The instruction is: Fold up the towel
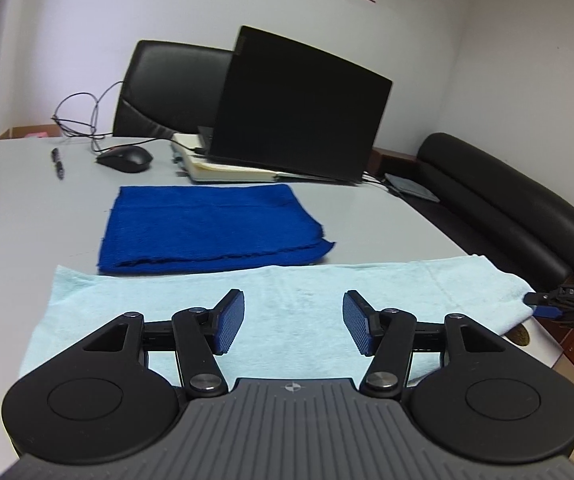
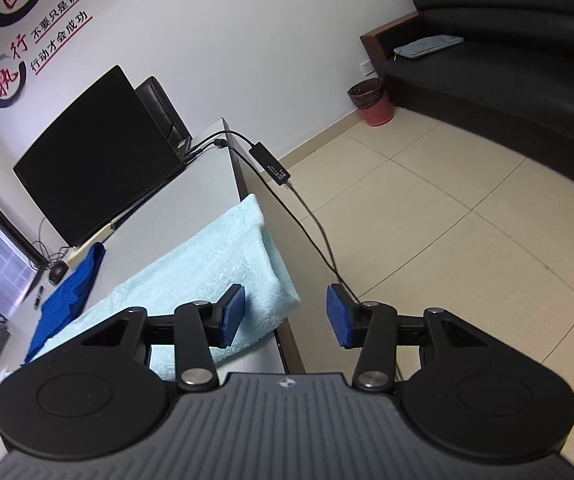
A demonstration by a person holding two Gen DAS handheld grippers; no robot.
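A light blue towel (image 1: 287,300) lies flat along the near edge of the grey table (image 1: 27,216); its right end hangs over the table's right edge (image 2: 207,264). My left gripper (image 1: 293,322) is open and empty, held just above the towel's middle. My right gripper (image 2: 285,314) is open and empty at the towel's overhanging right end, its left finger over the cloth and its right finger past the table edge. The right gripper also shows at the far right of the left wrist view (image 1: 559,304), beside the towel's corner.
A folded dark blue towel (image 1: 211,228) lies just behind the light one. Behind it are an open black laptop (image 1: 299,108) on a notebook, a mouse (image 1: 125,158), a pen (image 1: 58,163) and cables. A black sofa (image 2: 507,60) and red bin (image 2: 371,102) stand right of the table.
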